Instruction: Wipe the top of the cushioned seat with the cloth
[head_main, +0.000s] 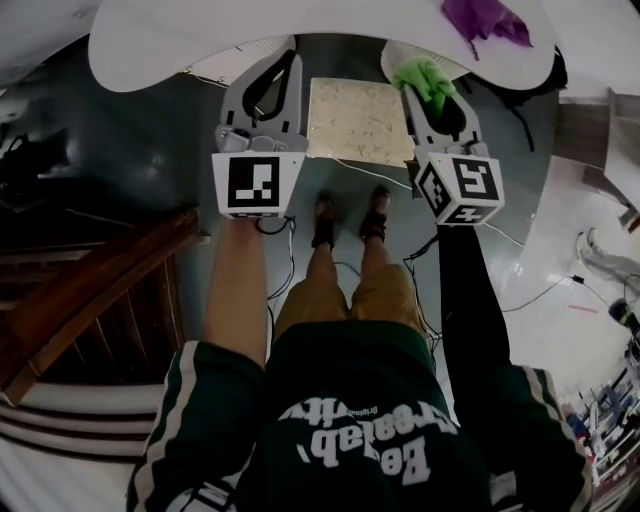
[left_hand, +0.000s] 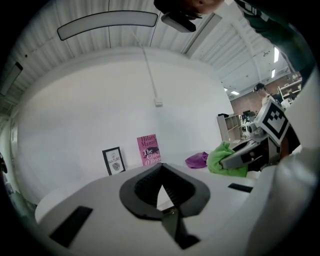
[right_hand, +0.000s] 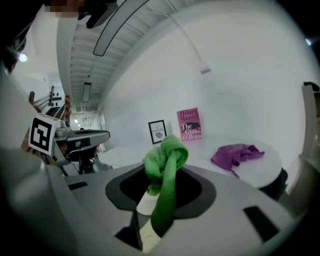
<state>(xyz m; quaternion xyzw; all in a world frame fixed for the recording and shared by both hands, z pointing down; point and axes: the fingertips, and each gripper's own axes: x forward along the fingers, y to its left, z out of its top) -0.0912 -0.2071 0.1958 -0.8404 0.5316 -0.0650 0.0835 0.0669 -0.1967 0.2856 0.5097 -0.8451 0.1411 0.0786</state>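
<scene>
The cushioned seat (head_main: 358, 120) is a cream square pad low down in front of the person's feet, seen only in the head view. My right gripper (head_main: 418, 88) is held above its right edge and is shut on a bunched green cloth (head_main: 428, 78). In the right gripper view the green cloth (right_hand: 167, 155) sticks up between the jaws of the right gripper (right_hand: 162, 167). My left gripper (head_main: 290, 62) hovers over the seat's left edge, shut and holding nothing. In its own view the left gripper (left_hand: 160, 167) has its jaws meeting at the tips.
A round white table (head_main: 180, 45) stands just beyond the seat, with a purple cloth (head_main: 485, 20) on it. A pink book (right_hand: 189, 124) and a small framed picture (right_hand: 157, 132) lean on the wall behind. Dark wooden stairs (head_main: 90, 290) are at left. Cables (head_main: 530, 295) trail on the floor.
</scene>
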